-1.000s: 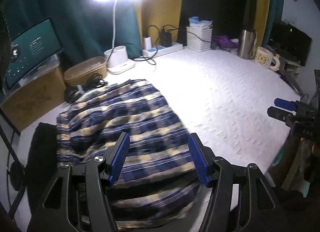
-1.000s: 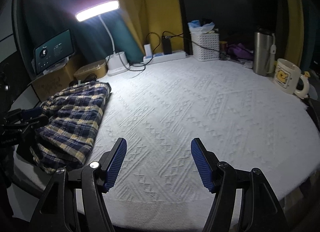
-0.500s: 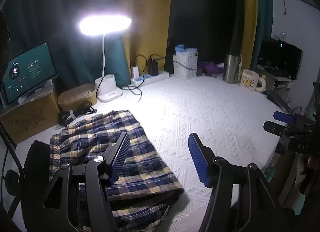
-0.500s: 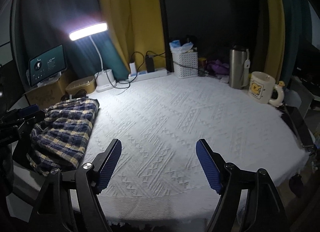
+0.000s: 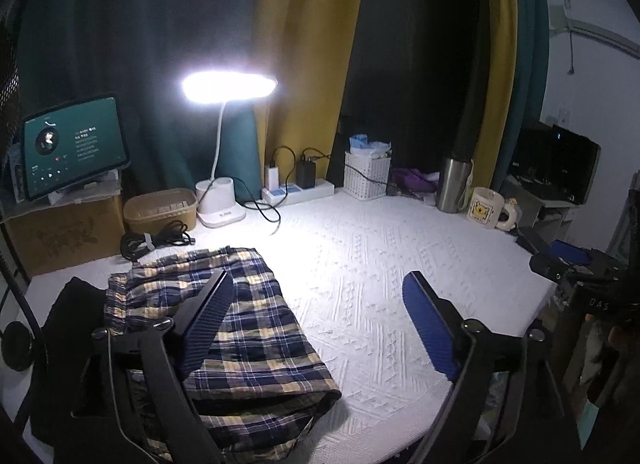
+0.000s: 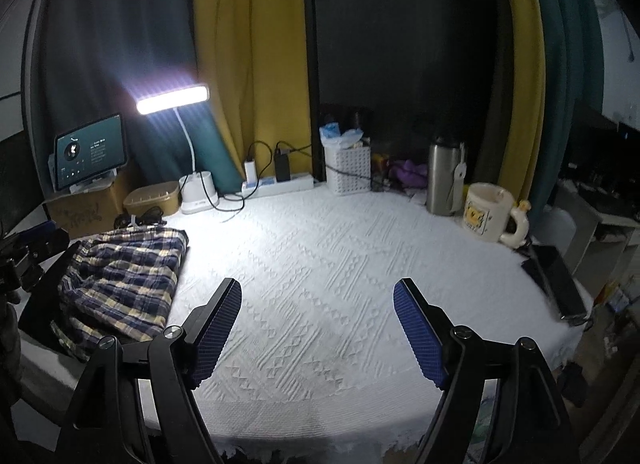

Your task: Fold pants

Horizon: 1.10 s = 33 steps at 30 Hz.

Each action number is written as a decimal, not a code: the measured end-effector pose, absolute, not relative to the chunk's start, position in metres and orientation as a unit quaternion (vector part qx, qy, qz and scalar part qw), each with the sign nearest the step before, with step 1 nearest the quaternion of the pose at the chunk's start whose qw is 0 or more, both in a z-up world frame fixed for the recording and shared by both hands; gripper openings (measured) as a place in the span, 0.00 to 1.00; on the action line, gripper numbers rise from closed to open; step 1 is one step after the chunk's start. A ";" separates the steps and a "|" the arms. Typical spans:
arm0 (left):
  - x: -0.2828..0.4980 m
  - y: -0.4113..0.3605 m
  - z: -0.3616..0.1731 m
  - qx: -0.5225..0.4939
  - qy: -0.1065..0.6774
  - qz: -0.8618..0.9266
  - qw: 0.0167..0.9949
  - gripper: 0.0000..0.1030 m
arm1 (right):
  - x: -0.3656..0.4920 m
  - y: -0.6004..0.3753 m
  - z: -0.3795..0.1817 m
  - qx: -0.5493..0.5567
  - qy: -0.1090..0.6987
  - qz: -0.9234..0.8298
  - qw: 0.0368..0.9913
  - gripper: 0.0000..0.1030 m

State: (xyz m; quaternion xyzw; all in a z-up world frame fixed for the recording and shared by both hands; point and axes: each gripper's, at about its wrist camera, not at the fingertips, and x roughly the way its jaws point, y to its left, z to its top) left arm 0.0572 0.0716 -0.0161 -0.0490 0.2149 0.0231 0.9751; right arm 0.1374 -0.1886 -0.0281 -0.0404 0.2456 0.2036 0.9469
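Both claws clear of the folded pants; fold looks done

Left claw (image 5: 316, 324) has just been opening, nothing between its jaws; right claw (image 6: 318, 334) gapes empty; navy-and-cream plaid cotton pants (image 5: 244, 328) lie folded at the white quilted surface's (image 6: 340, 264) left edge; next, likely only withdrawing.

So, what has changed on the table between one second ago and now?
Both grippers pulled up and back from the plaid pants. The left gripper has just opened wider, nothing between its pads; the right gripper is open too. The pants stay folded where they lay.
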 end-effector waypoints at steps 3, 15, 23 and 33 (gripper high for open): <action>0.050 0.070 -0.011 -0.045 0.204 0.025 0.978 0.91 | 0.129 -0.189 -0.018 -0.043 0.233 0.203 0.950 0.78; 0.018 0.062 0.015 -0.026 0.147 0.038 0.988 0.97 | 0.103 -0.190 0.017 -0.050 0.193 0.201 0.959 0.79; 0.003 0.060 0.030 -0.017 0.122 0.045 0.991 0.98 | 0.083 -0.193 0.042 -0.052 0.167 0.201 0.964 0.81; -0.018 0.057 0.046 -0.011 0.094 0.061 0.994 0.98 | 0.059 -0.195 0.065 -0.057 0.136 0.199 0.969 0.82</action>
